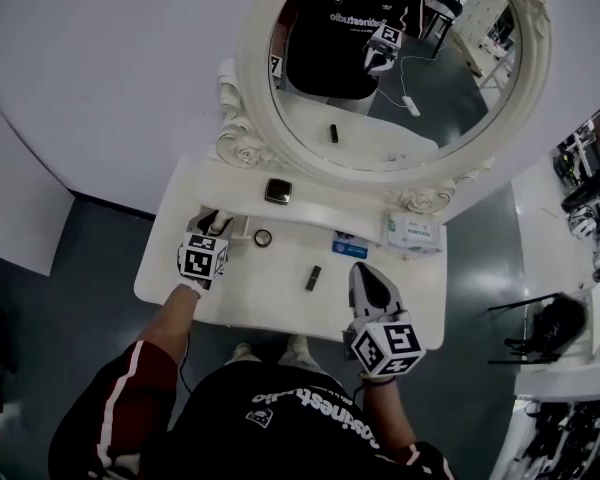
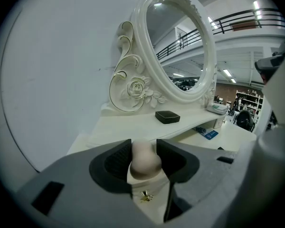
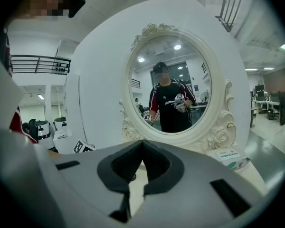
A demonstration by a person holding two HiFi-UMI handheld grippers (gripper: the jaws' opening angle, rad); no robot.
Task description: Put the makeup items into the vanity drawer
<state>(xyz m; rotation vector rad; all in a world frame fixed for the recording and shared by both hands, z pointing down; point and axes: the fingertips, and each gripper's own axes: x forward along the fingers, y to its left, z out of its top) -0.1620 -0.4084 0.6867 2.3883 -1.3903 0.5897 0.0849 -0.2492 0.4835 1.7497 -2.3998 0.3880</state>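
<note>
Left gripper view shows the left gripper [image 2: 143,145] clamped on a beige makeup sponge [image 2: 144,163], with both pads touching its sides. The sponge is smooth and pear-shaped; its long axis runs along the jaws, narrow end pointing away between the pad tips. It is held low over the glossy white vanity top [image 1: 270,293], below the left side of the oval mirror [image 1: 395,68], near the top's left edge. The right gripper [image 3: 142,145], jaws together and empty, is below the mirror's right side. A dark tube [image 1: 313,277] lies below the mirror's middle, on open tabletop.
</note>
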